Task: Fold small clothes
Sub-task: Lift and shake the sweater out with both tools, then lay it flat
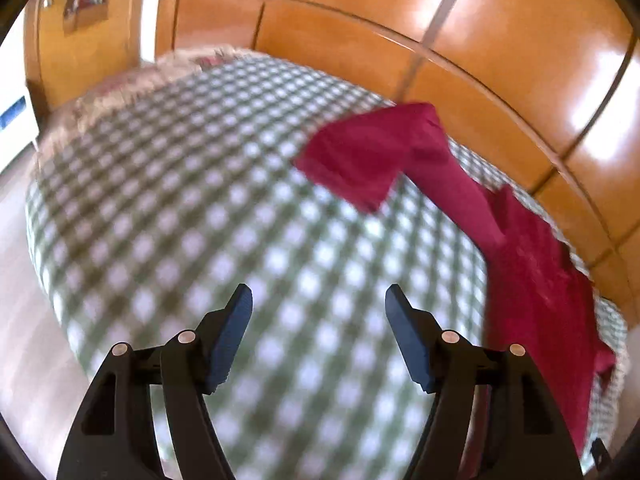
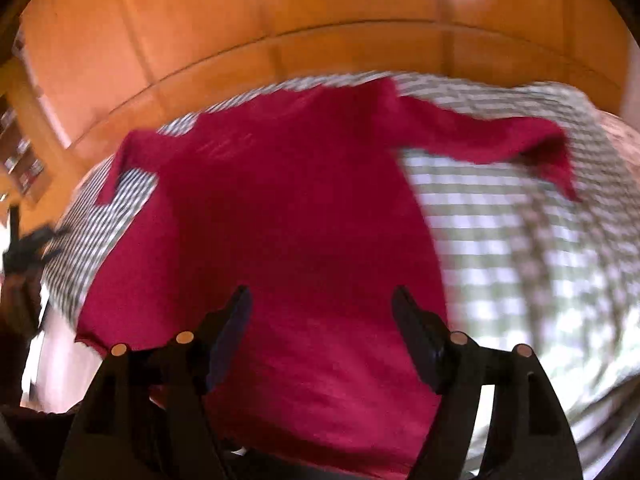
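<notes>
A red long-sleeved shirt (image 2: 288, 216) lies spread on a green-and-white checked bed cover (image 2: 520, 240), one sleeve (image 2: 500, 136) stretched to the right. In the left wrist view the shirt (image 1: 532, 264) lies along the right side, with a sleeve end (image 1: 360, 160) reaching toward the middle. My left gripper (image 1: 319, 300) is open and empty above bare checked cover (image 1: 200, 200), left of the shirt. My right gripper (image 2: 322, 300) is open and empty just above the shirt's lower body. Both views are motion-blurred.
Glossy orange wooden wardrobe doors (image 1: 480, 40) run along the far side of the bed. A fringed patterned blanket (image 1: 120, 92) lies at the bed's far left end. Shelves (image 2: 20, 160) stand at the left. Pale floor (image 1: 24, 320) lies beside the bed.
</notes>
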`<state>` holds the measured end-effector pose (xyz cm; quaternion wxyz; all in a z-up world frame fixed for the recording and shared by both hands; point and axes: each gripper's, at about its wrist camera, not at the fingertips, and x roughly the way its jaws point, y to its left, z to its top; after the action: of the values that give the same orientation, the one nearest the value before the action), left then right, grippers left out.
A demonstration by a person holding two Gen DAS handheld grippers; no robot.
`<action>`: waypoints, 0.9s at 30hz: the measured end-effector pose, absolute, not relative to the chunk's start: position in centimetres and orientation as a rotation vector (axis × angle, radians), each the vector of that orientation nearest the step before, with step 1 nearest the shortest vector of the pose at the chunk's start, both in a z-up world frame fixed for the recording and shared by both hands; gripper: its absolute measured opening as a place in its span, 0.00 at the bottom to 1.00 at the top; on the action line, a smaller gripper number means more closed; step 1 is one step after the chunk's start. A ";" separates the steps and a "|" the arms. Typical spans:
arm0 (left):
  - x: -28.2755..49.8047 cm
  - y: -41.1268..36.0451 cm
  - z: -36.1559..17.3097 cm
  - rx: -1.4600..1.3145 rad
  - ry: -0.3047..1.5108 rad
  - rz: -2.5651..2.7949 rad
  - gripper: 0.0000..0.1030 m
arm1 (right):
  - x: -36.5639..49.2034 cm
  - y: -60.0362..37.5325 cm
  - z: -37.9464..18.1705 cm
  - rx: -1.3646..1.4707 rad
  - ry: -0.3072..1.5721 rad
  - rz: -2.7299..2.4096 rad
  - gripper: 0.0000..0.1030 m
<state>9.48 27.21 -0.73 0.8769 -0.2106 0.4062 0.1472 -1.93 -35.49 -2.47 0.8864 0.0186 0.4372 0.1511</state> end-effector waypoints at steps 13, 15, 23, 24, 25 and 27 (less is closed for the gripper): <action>22.4 23.5 -3.8 0.032 0.874 0.536 0.82 | 0.9 -28.8 -7.3 0.004 0.981 0.376 0.74; 23.7 25.1 -4.4 -0.003 0.882 0.548 0.57 | 0.7 -29.2 -7.4 0.016 0.981 0.373 0.74; 20.1 31.8 1.2 -0.261 0.907 0.336 0.05 | 1.6 -29.6 -7.6 0.078 0.966 0.370 0.74; 18.9 33.1 2.7 -0.330 0.906 0.296 0.04 | 1.6 -29.6 -7.6 0.081 0.964 0.370 0.74; 17.9 34.1 3.8 -0.383 0.903 0.273 0.04 | 1.7 -29.6 -7.6 0.082 0.962 0.370 0.74; 16.0 36.1 6.4 -0.481 0.880 0.231 0.04 | 1.6 -29.6 -7.6 0.081 0.960 0.371 0.74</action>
<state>16.01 36.09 6.44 0.8706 -0.2300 0.4207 0.1103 1.64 -29.58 -7.58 0.8698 0.0386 0.4589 0.1773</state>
